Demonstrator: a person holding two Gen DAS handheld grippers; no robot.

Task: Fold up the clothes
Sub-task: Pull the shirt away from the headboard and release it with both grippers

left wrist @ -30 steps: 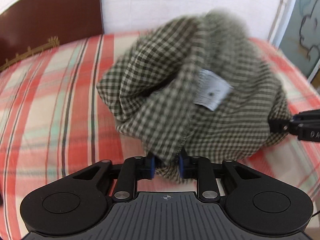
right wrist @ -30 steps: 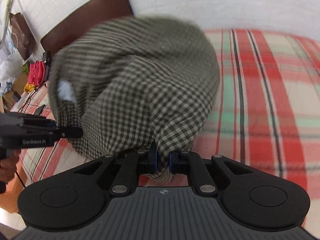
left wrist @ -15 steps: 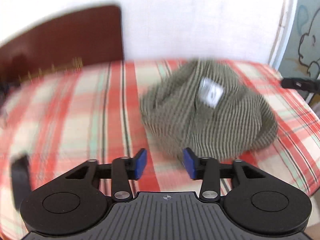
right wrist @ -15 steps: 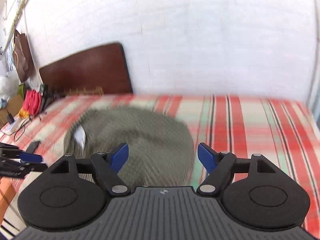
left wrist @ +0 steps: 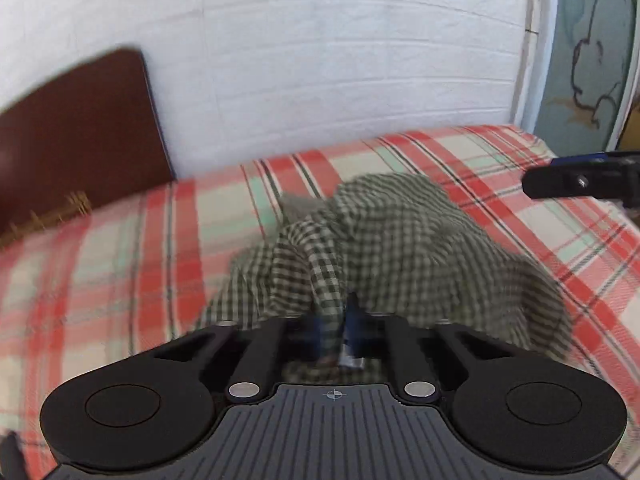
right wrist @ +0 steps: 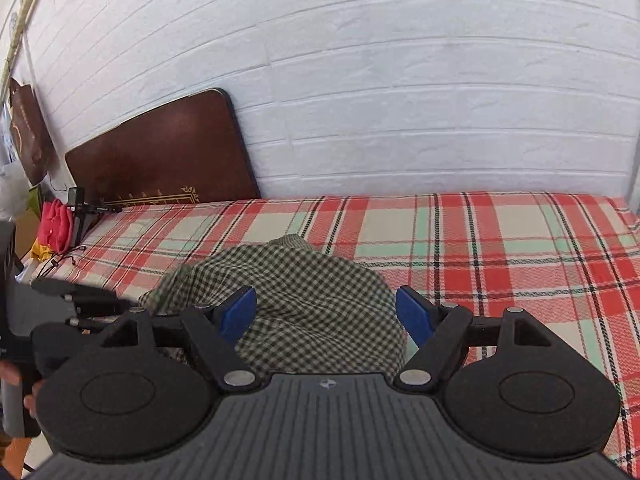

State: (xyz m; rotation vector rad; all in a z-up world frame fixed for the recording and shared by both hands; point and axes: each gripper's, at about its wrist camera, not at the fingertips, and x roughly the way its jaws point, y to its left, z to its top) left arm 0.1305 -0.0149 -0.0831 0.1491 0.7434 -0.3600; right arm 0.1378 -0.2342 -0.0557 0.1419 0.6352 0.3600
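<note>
While bunched on the bed, checked garment in left tongs.

A soft, crumpled green-and-cream gingham cloth garment lies on a coarse-woven red, cream and mint plaid bedsheet, beside a glossy dark brown wooden board and a matt white embossed brick-pattern wall.

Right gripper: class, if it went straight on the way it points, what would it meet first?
Probably the crumpled green-and-white checked garment, heaped on the red plaid bedsheet ahead of the open right gripper; depth is unclear.
</note>
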